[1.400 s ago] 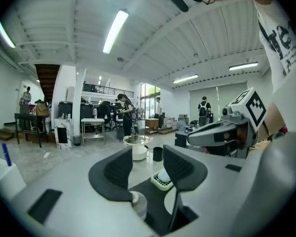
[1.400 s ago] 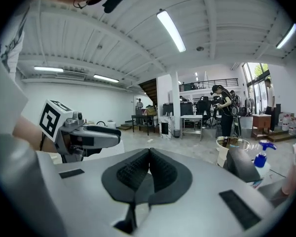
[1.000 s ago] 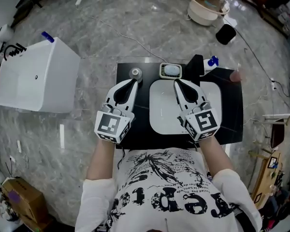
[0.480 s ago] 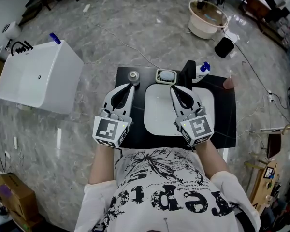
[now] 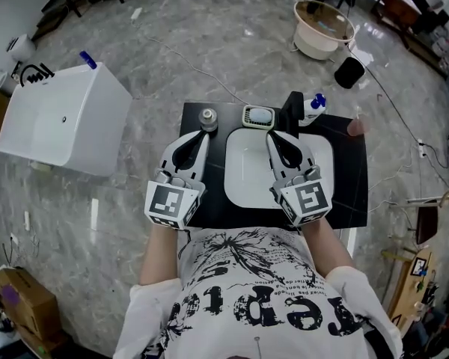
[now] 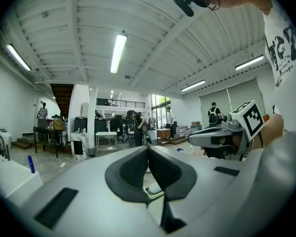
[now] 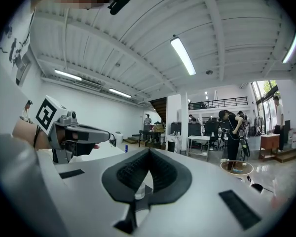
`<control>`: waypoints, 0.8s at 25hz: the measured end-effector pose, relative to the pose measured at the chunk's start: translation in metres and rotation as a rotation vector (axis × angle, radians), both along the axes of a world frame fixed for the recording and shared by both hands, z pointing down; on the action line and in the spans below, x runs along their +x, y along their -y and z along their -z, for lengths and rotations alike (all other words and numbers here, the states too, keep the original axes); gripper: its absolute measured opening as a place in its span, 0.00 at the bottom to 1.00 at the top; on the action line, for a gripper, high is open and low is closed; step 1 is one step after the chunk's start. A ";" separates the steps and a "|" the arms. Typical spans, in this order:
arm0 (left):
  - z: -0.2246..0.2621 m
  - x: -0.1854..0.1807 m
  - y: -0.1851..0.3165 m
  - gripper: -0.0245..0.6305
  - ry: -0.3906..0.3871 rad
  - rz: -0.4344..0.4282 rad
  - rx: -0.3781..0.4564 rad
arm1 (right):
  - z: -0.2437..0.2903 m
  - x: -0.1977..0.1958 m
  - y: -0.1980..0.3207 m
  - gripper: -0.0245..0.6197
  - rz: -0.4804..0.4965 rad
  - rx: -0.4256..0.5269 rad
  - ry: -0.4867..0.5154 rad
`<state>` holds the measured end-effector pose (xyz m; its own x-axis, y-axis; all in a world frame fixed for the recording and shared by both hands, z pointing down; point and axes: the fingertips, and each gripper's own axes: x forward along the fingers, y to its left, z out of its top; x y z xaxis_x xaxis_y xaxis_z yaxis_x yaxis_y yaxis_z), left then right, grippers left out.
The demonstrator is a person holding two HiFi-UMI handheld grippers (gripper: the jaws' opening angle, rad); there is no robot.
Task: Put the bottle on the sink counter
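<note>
A small clear bottle [image 5: 208, 117] with a grey cap stands upright on the black sink counter [image 5: 352, 178], left of the white basin [image 5: 243, 178]. It shows low between the jaws in the right gripper view [image 7: 137, 192]. My left gripper [image 5: 198, 136] hovers just short of the bottle, shut and holding nothing [image 6: 148, 147]. My right gripper [image 5: 272, 134] hangs over the basin's far part, jaws closed and bare [image 7: 149, 151]. A white bottle with a blue cap [image 5: 313, 107] stands at the counter's back, beside the black faucet [image 5: 292, 108].
A soap dish [image 5: 258, 116] sits behind the basin. A white tub [image 5: 60, 118] stands on the floor to the left. A cream bowl [image 5: 322, 17] and a black bucket [image 5: 349, 72] lie beyond the counter, with cables across the marble floor.
Both grippers have drawn back a little from the counter's far side toward the person and risen slightly, then held still. Their jaws stay shut throughout.
</note>
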<state>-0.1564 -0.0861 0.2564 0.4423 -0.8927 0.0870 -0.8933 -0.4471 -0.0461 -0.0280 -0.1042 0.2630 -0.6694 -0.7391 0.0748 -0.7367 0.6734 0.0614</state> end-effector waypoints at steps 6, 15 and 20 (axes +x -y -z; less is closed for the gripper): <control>0.000 0.007 -0.001 0.06 -0.009 -0.023 0.004 | -0.003 -0.001 -0.003 0.06 0.004 -0.006 -0.006; -0.001 0.001 0.003 0.06 -0.018 -0.020 0.008 | -0.008 0.000 0.007 0.06 -0.022 -0.027 0.009; -0.001 -0.007 0.006 0.06 -0.040 0.011 0.014 | -0.006 -0.002 0.012 0.06 -0.030 -0.028 0.016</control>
<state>-0.1638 -0.0923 0.2578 0.4356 -0.8983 0.0574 -0.8992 -0.4371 -0.0164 -0.0304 -0.1160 0.2689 -0.6485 -0.7565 0.0852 -0.7572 0.6525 0.0305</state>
